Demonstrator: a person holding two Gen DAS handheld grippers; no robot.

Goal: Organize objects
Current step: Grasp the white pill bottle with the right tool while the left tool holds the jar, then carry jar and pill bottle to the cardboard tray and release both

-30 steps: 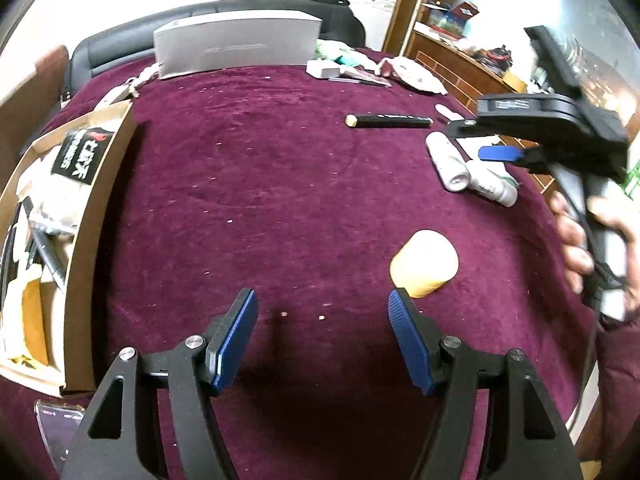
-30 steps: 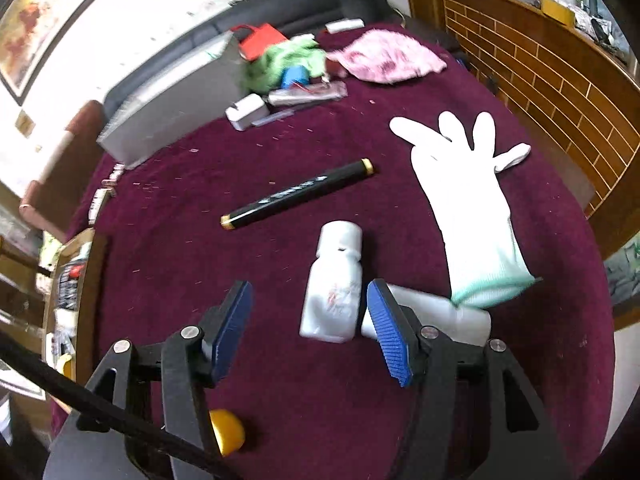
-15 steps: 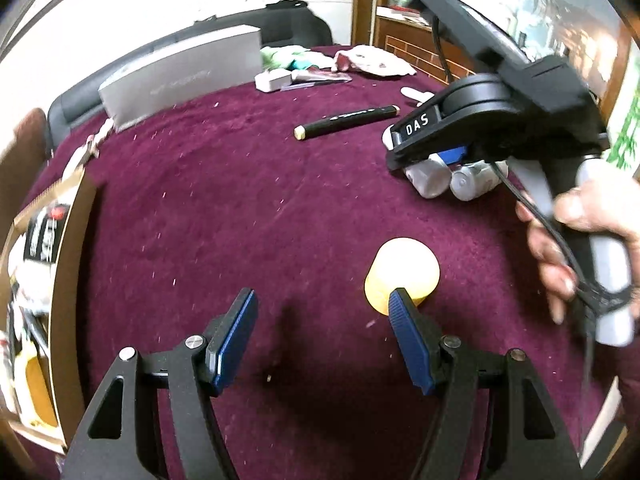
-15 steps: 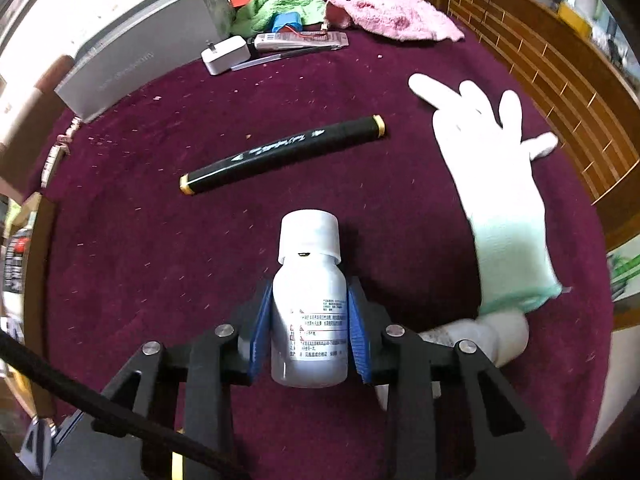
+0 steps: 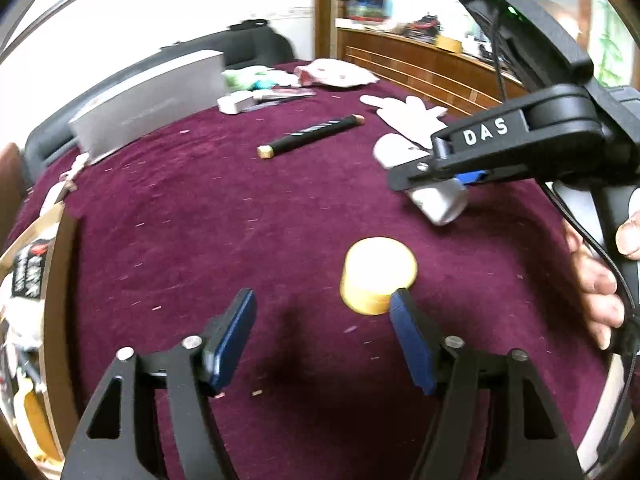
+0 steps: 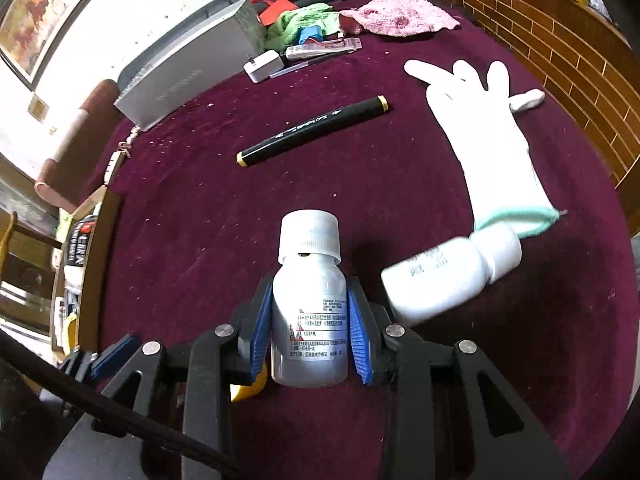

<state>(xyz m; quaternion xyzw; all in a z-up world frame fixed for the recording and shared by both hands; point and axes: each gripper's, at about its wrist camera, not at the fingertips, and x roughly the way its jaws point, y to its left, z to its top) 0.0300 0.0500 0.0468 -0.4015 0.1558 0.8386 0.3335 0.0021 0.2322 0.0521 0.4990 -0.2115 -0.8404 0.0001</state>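
Observation:
My right gripper (image 6: pixel 310 332) is shut on a white pill bottle (image 6: pixel 308 300) and holds it above the maroon tablecloth (image 6: pixel 200 208); the gripper also shows in the left wrist view (image 5: pixel 460 178) with the bottle (image 5: pixel 438 202) in it. A second white bottle (image 6: pixel 448 276) lies on its side to the right. My left gripper (image 5: pixel 324 336) is open, low over the cloth, its right finger beside a yellow cylinder (image 5: pixel 378 274). A black marker (image 6: pixel 312 130) and a white glove (image 6: pixel 488 136) lie further back.
An open cardboard box (image 5: pixel 40 280) with several items sits at the left edge. A grey box (image 5: pixel 148 100), a white charger (image 6: pixel 264 66), green and pink cloths (image 6: pixel 396 18) lie at the back. A wooden ledge (image 6: pixel 560 40) runs along the right.
My right gripper has closed on the white bottle and lifted it off the cloth. The second bottle has rolled aside. My left gripper has edged toward the yellow cylinder.

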